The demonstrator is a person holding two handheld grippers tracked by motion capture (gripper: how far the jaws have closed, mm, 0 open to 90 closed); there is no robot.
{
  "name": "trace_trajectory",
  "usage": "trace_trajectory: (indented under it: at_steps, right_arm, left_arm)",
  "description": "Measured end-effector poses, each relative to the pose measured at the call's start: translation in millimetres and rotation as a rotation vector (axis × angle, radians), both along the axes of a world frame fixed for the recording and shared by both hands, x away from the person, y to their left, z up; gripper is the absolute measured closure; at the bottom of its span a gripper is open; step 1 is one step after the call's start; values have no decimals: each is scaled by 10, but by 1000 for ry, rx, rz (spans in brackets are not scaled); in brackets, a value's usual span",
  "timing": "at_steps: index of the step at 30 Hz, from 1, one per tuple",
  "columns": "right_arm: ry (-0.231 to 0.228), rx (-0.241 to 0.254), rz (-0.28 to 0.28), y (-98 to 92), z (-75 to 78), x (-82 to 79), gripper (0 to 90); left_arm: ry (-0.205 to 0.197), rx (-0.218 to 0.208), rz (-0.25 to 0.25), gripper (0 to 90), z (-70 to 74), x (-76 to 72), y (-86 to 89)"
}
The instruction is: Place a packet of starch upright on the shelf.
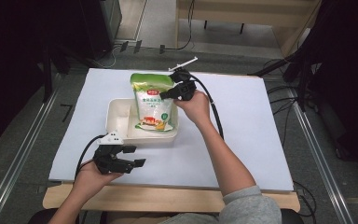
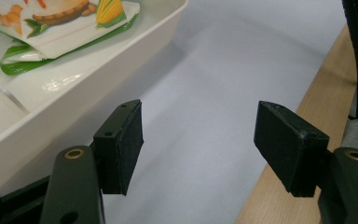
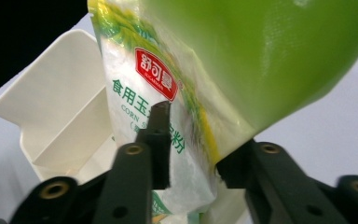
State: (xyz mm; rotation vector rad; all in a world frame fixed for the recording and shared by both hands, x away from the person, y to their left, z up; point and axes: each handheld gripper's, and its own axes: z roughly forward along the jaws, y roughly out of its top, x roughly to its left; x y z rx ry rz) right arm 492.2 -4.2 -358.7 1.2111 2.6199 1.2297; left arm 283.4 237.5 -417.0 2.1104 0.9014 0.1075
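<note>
A green and white food pouch [image 1: 153, 102] stands tilted with its lower end inside the white divided tray [image 1: 116, 114] at the table's middle. My right gripper [image 1: 168, 94] is shut on the pouch's right edge near the top; in the right gripper view the pouch [image 3: 205, 84] is pinched between the two black jaws. My left gripper [image 1: 137, 156] rests open near the front edge, just in front of the tray, nothing between its fingers. In the left gripper view, the left gripper [image 2: 198, 144] faces bare white table, with the tray [image 2: 98, 70] and the pouch's bottom [image 2: 51, 23] at the upper left.
A white sheet [image 1: 242, 121] covers the wooden table [image 1: 168, 198]. The tray's left compartment [image 1: 119, 112] holds nothing. Cables and dark equipment lie on the floor around the table.
</note>
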Motion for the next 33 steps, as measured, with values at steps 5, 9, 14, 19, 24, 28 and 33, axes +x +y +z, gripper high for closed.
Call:
trace_trajectory:
  at_steps: [5,9,14,19,24,28,33]
  right_arm:
    - [-62,33,5,-121,55,-68,504]
    - [-32,32,12,-197,53,-94,482]
    - [-30,9,19,-330,57,-164,439]
    - [-44,29,14,-504,90,-277,438]
    - [-62,33,25,-593,107,-395,438]
    - [-79,28,33,-671,102,-522,435]
    - [-92,32,49,-788,87,-682,431]
  left_arm:
    - [0,0,-1,334,0,1,1]
    - [3,2,1,333,1,0,-3]
    - [0,4,-1,334,-5,1,-7]
    - [4,11,0,333,-3,2,-8]
    - [2,9,-1,334,-4,2,-5]
    - [1,7,4,334,-1,2,2]
    - [1,10,4,333,0,1,0]
